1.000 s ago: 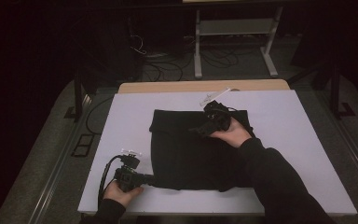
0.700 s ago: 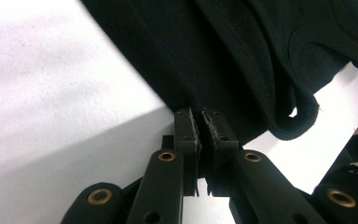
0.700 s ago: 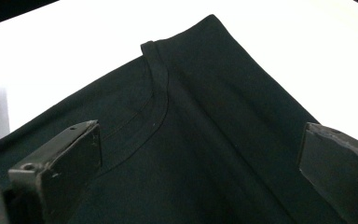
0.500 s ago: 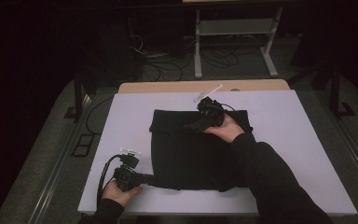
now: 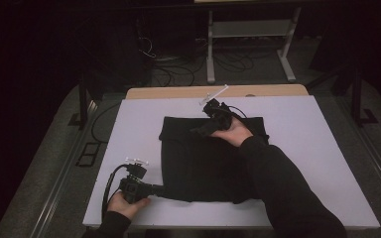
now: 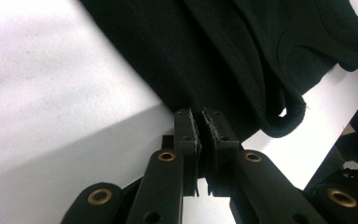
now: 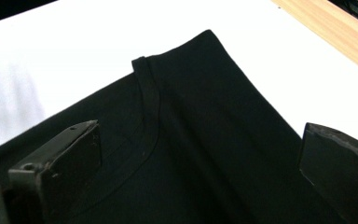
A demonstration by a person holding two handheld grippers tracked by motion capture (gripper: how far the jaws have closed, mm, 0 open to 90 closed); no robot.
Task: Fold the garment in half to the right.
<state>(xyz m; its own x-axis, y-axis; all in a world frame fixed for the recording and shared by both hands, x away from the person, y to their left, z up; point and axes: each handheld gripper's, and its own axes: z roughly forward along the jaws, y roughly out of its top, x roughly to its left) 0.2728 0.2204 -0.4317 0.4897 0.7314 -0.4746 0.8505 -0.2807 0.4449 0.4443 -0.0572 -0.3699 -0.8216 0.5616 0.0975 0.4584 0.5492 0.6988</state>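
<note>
A black garment [image 5: 206, 156] lies folded flat in the middle of the white table [image 5: 297, 124]. My left gripper [image 5: 155, 189] sits at the garment's near left corner, and in the left gripper view its jaws are shut on the black garment's edge [image 6: 200, 100]. My right gripper [image 5: 202, 129] hovers over the far part of the garment, jaws wide apart with nothing between them. The right gripper view looks down on the garment's collar seam [image 7: 150, 100] near its far corner.
A wooden strip [image 5: 218, 91] runs along the table's far edge. Beyond it stand a metal rack [image 5: 250, 29] and loose cables on the floor. Bare white surface lies left and right of the garment. A sleeved forearm [image 5: 278, 183] crosses the garment's right side.
My right gripper has travelled away from the person, toward the garment's far edge. The left gripper has stayed at the near left corner.
</note>
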